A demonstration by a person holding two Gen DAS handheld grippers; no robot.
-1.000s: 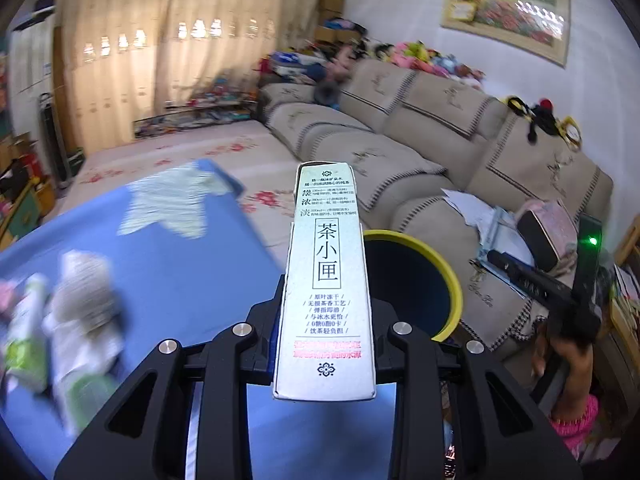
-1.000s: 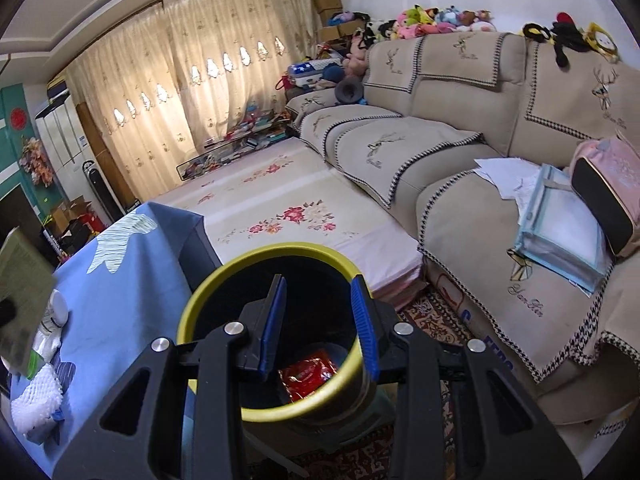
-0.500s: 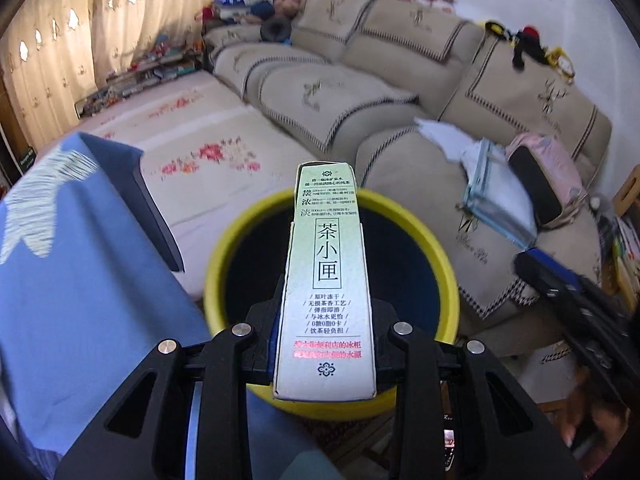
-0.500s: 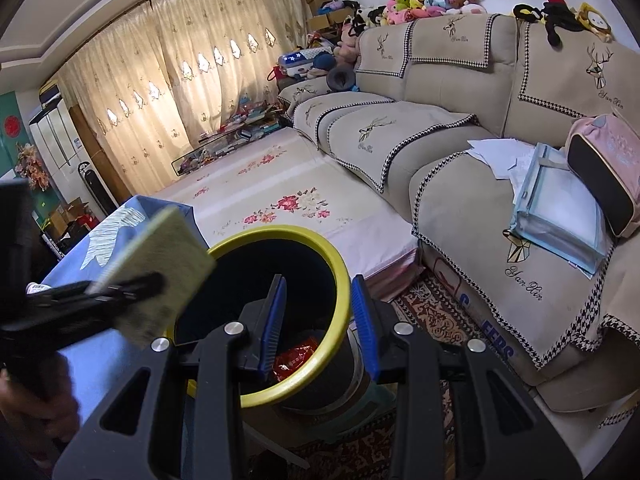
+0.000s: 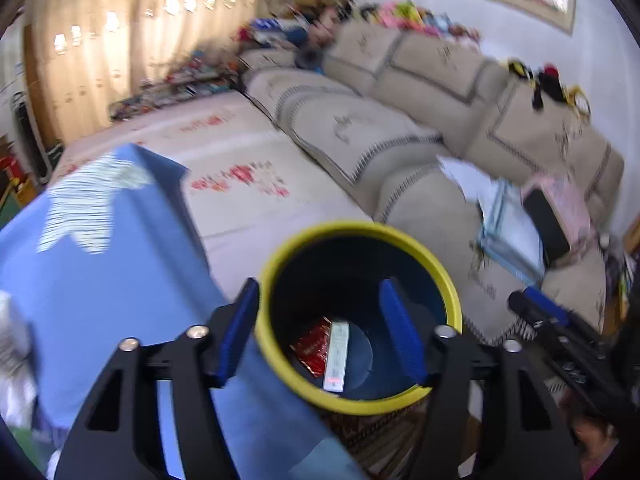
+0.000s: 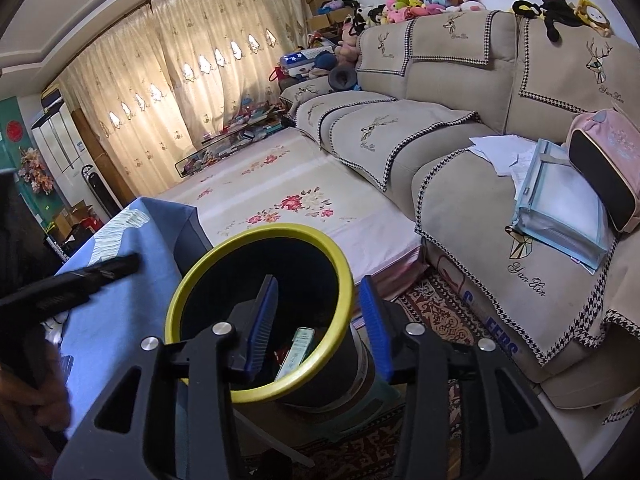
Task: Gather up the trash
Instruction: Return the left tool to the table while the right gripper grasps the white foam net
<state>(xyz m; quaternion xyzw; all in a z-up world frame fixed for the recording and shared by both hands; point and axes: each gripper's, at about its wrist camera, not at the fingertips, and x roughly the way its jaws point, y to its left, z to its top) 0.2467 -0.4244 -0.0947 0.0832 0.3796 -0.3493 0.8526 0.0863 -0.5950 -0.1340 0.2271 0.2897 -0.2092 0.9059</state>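
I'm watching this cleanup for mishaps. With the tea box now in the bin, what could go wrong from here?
1. The left hand-held gripper, open and empty, hangs right over the bin's yellow rim; pulling back carelessly could clip it and tip the bin.
2. The right hand-held gripper, also open, sits just as close above the rim, so the two could collide.
3. The left view is blurred, so the white trash on the blue tablecloth may be misjudged.

Both wrist views look down, close, into the bin [image 5: 360,404] [image 6: 256,390].
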